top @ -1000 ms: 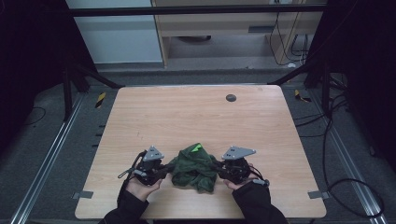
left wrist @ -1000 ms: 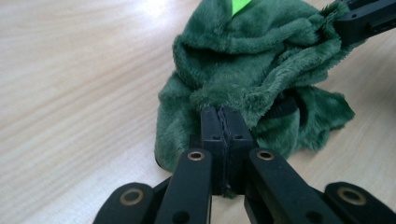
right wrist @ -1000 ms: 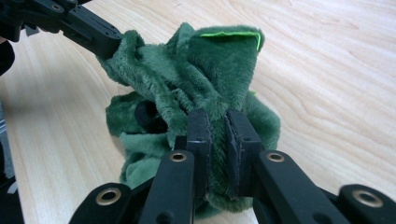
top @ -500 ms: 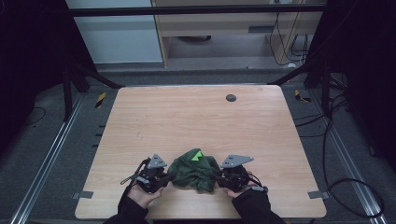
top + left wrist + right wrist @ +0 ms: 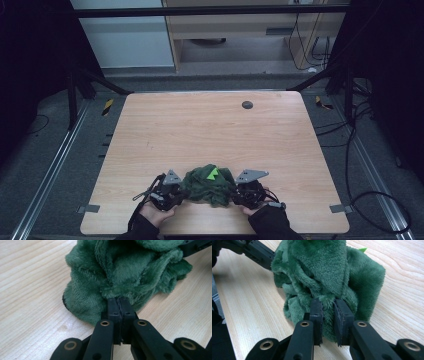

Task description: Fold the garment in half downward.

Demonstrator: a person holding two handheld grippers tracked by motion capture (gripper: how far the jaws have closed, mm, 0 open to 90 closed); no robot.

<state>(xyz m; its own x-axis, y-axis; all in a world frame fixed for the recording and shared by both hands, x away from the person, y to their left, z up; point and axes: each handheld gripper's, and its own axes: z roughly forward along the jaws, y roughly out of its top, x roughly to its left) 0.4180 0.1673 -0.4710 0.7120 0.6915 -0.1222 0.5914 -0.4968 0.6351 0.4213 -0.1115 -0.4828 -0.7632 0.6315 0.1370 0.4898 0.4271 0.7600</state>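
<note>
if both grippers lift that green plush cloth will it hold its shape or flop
The green plush cloth will probably flop: it already lies bunched in soft folds. Likely light, as thin pile fabric. It shouldn't slip much, since the left gripper pinches a fold tightly and the right gripper has fleece between its pads.

green plush cloth [image 5: 120,270] cut off at top, small dark table spot [image 5: 247,104] unidentifiable
</note>
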